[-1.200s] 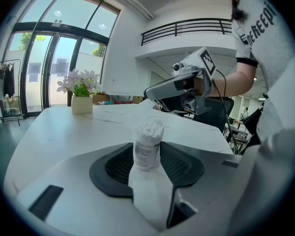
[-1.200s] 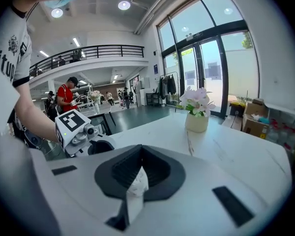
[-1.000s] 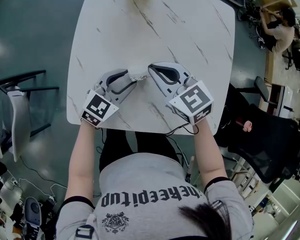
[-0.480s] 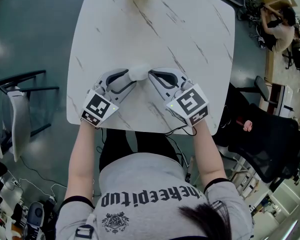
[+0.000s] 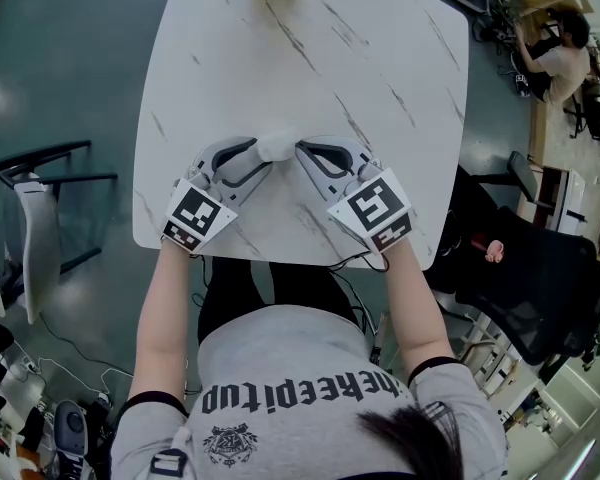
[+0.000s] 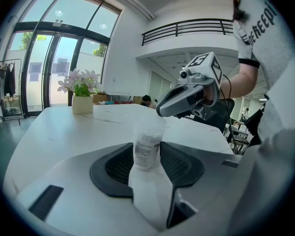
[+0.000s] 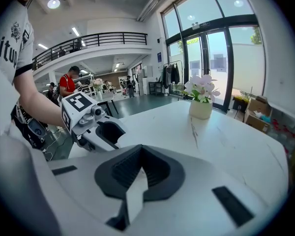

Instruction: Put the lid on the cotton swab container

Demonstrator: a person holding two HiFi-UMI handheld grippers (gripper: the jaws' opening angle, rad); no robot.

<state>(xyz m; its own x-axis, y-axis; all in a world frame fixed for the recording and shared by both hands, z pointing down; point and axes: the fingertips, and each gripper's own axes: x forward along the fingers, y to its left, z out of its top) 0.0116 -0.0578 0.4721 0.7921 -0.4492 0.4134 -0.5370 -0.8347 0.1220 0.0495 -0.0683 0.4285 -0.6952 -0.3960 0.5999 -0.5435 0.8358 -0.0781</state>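
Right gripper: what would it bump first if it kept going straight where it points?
Probably the top of the cotton swab container held by the left gripper; the right gripper has its tip right at it.

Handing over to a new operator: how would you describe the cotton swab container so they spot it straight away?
Look at the white marbled table, near its front edge. There the left gripper holds the cotton swab container upright between its jaws. It is a small clear cylinder with a white printed label, unlike the cream flower pot at the far edge.
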